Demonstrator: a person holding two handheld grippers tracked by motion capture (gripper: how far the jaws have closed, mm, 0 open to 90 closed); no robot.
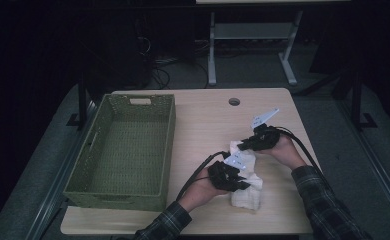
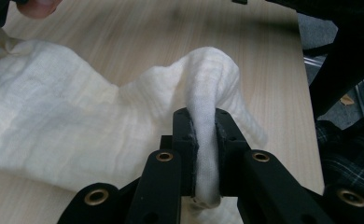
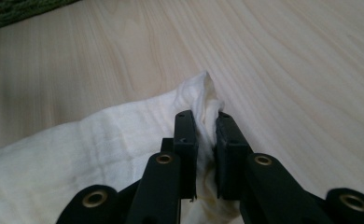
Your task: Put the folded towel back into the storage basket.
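Observation:
A white cloth (image 1: 245,187) lies crumpled on the wooden table (image 1: 203,120), right of the basket. My left gripper (image 1: 239,184) sits at the cloth's near end and is shut on a raised fold of the cloth (image 2: 208,107), which bulges up between its pads (image 2: 185,135). My right gripper (image 1: 243,146) is at the cloth's far end, shut on a corner of the cloth (image 3: 207,109) that sticks out past its fingertips. In the right gripper view the rest of the cloth (image 3: 77,154) spreads flat to the left.
A green woven basket (image 1: 124,150) stands empty on the table's left half. A round cable hole (image 1: 234,101) marks the table's far edge. A person's plaid sleeves (image 1: 328,200) come in from the bottom. A white desk frame (image 1: 253,35) stands behind.

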